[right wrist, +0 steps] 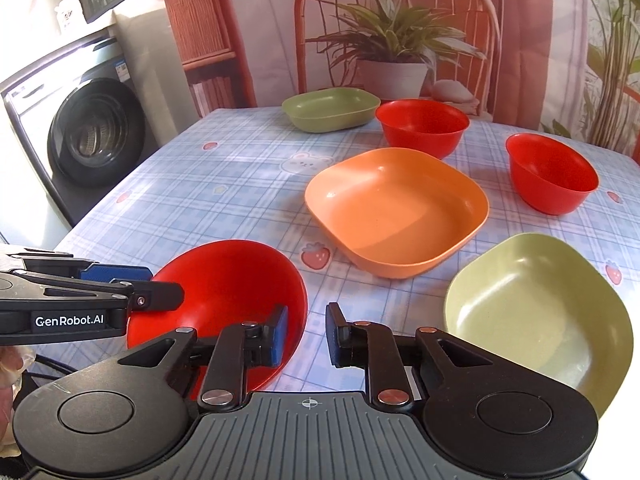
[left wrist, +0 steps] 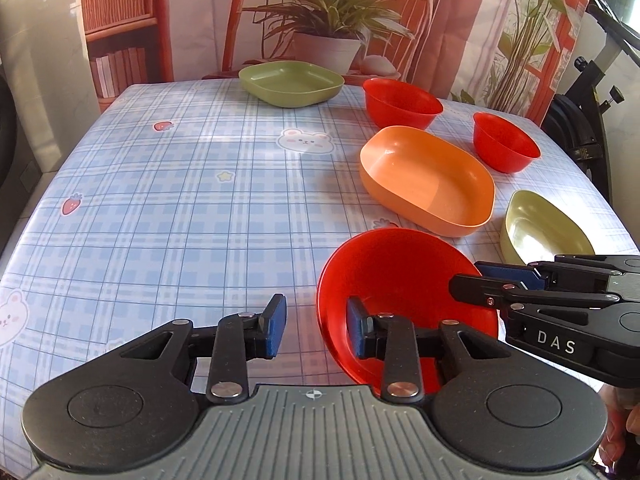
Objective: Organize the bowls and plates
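Observation:
A red bowl sits at the table's near edge between both grippers. My left gripper is open, its jaws either side of the bowl's left rim. My right gripper is open, its jaws either side of the bowl's right rim. Each gripper shows side-on in the other's view: the right one, the left one. An orange square plate, a light green plate, two more red bowls and a darker green plate stand farther back.
The table wears a blue plaid cloth with bear and strawberry prints. A printed backdrop with a chair and plant hangs behind. A washing machine stands left of the table.

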A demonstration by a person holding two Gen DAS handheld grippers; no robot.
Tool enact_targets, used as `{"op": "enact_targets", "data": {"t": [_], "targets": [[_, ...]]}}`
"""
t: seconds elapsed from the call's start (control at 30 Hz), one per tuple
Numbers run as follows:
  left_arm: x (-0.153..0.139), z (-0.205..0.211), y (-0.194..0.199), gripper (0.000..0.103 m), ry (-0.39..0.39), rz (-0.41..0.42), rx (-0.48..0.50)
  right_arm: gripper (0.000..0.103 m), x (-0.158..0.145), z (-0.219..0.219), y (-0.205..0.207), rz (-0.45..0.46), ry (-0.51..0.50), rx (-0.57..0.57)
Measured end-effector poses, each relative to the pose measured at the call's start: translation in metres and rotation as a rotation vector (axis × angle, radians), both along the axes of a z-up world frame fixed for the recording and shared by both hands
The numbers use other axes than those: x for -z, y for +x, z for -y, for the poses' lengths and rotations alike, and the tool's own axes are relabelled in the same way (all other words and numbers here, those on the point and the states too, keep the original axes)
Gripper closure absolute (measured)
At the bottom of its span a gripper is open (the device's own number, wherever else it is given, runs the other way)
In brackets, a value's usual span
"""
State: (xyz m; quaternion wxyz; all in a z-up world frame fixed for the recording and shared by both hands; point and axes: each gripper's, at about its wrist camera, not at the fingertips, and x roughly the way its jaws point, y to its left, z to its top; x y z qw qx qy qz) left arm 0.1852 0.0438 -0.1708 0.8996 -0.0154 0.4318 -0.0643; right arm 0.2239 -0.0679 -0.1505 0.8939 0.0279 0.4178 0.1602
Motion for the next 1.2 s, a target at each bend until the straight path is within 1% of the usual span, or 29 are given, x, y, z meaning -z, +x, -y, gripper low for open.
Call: {"op": "enact_targets", "data": {"t": [0.07, 0.13, 0.2, 0.27, 0.33, 0.37, 0.5, 0.63, 0.67, 0.77, 0.9, 1.0, 1.1, 1.2], "targets": [[0.003, 0.0, 0.0, 0.073, 0.001, -0.016, -0.009, 0.087, -0.001, 0.002, 0.0, -0.005, 0.011, -0.004], [0.005, -0.002, 0.001, 0.077, -0.021, -0.038, -0.018, 0.087, 0.0, 0.004, -0.001, -0.015, 0.027, -0.001], [0.007, -0.004, 0.001, 0.079, -0.042, -0.05, -0.025, 0.087, 0.0, 0.007, 0.0, -0.026, 0.037, 0.003], [0.008, -0.004, 0.001, 0.08, -0.046, -0.051, -0.029, 0.087, 0.002, 0.01, 0.0, -0.041, 0.059, 0.008], [0.008, -0.004, 0.0, 0.083, -0.052, -0.053, -0.027, 0.087, 0.004, 0.012, 0.001, -0.055, 0.081, 0.011], [0.009, -0.003, 0.0, 0.083, -0.056, -0.055, -0.027, 0.087, 0.005, 0.014, 0.001, -0.06, 0.095, 0.016], [0.011, 0.0, 0.001, 0.084, -0.057, -0.065, -0.026, 0.079, 0.011, 0.017, 0.002, -0.102, 0.145, 0.015], [0.011, 0.0, 0.001, 0.084, -0.054, -0.064, -0.023, 0.079, 0.012, 0.015, 0.002, -0.108, 0.137, 0.022], [0.011, 0.0, 0.001, 0.084, -0.054, -0.064, -0.023, 0.079, 0.012, 0.014, 0.002, -0.105, 0.135, 0.019], [0.011, 0.0, 0.0, 0.085, -0.057, -0.064, -0.022, 0.087, 0.011, 0.012, 0.001, -0.1, 0.132, 0.007], [0.009, 0.001, -0.001, 0.089, -0.06, -0.054, -0.013, 0.092, 0.009, 0.01, 0.0, -0.095, 0.12, 0.0], [0.009, 0.001, -0.002, 0.091, -0.052, -0.045, -0.014, 0.093, 0.006, 0.007, -0.002, -0.075, 0.098, -0.004], [0.007, 0.001, 0.0, 0.091, -0.04, -0.036, -0.01, 0.093, 0.003, 0.008, 0.0, -0.068, 0.106, -0.001], [-0.001, 0.004, 0.005, 0.091, -0.017, -0.007, 0.002, 0.093, -0.004, 0.011, 0.006, -0.052, 0.113, 0.003]]}}
